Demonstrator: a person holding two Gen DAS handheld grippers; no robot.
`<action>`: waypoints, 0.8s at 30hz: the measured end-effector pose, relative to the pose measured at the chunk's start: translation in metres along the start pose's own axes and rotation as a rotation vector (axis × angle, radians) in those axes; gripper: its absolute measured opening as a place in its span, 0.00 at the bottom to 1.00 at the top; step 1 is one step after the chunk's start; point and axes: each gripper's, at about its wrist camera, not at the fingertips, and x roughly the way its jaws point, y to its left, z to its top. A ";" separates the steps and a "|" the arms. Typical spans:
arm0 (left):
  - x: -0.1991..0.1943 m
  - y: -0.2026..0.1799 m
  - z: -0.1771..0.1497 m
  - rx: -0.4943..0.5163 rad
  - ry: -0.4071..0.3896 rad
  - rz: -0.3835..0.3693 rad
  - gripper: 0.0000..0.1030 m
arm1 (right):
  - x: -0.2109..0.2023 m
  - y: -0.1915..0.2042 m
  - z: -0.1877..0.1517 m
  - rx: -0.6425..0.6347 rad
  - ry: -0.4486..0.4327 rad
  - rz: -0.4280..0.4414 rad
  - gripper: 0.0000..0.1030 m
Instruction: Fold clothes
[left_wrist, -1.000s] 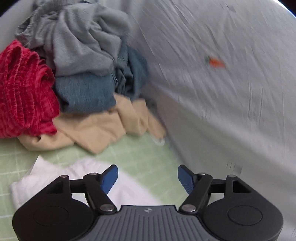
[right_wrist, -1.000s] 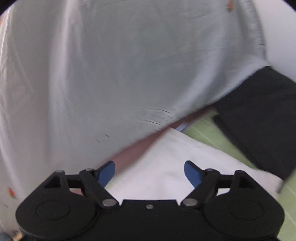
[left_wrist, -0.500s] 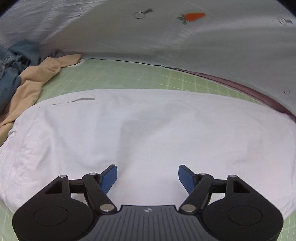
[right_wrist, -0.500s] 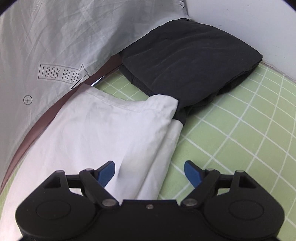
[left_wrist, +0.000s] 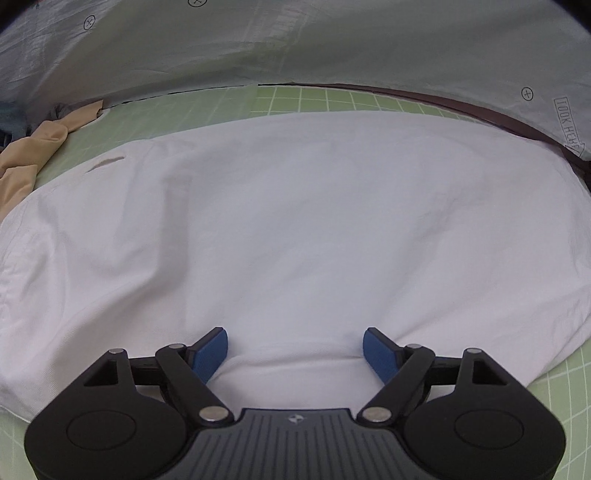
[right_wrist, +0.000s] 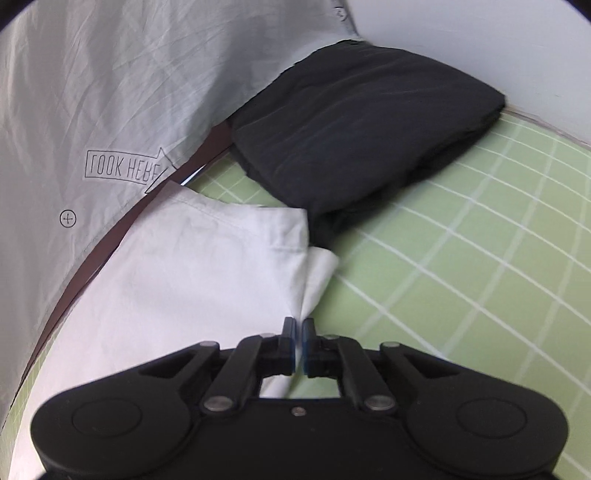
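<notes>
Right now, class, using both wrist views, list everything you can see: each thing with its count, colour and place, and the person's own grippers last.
White cloth garment: one, white, spread flat on the mat, filling the middle of the left view.
Folded black garment: one, black, on the mat beyond the white one's corner.
Tan crumpled garment: one, tan, at the mat's left edge.
Green gridded cutting mat: one, light green with white lines, under the clothes.
Pale grey printed sheet: one, grey, along the mat's far side.
Left gripper: one, black with blue pads, jaws opening over the white garment's near edge, not pressing it.
Right gripper: one, black, shut on the white garment's edge.
</notes>
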 end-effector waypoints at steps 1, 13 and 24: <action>-0.002 0.001 -0.003 0.005 -0.001 0.001 0.83 | -0.008 -0.006 -0.003 -0.013 -0.005 -0.043 0.00; -0.001 0.002 -0.010 -0.017 0.025 0.011 0.90 | -0.063 -0.067 -0.023 0.018 -0.005 -0.017 0.03; 0.007 -0.002 -0.007 -0.033 0.068 0.018 1.00 | -0.008 -0.014 -0.008 0.140 -0.038 0.187 0.44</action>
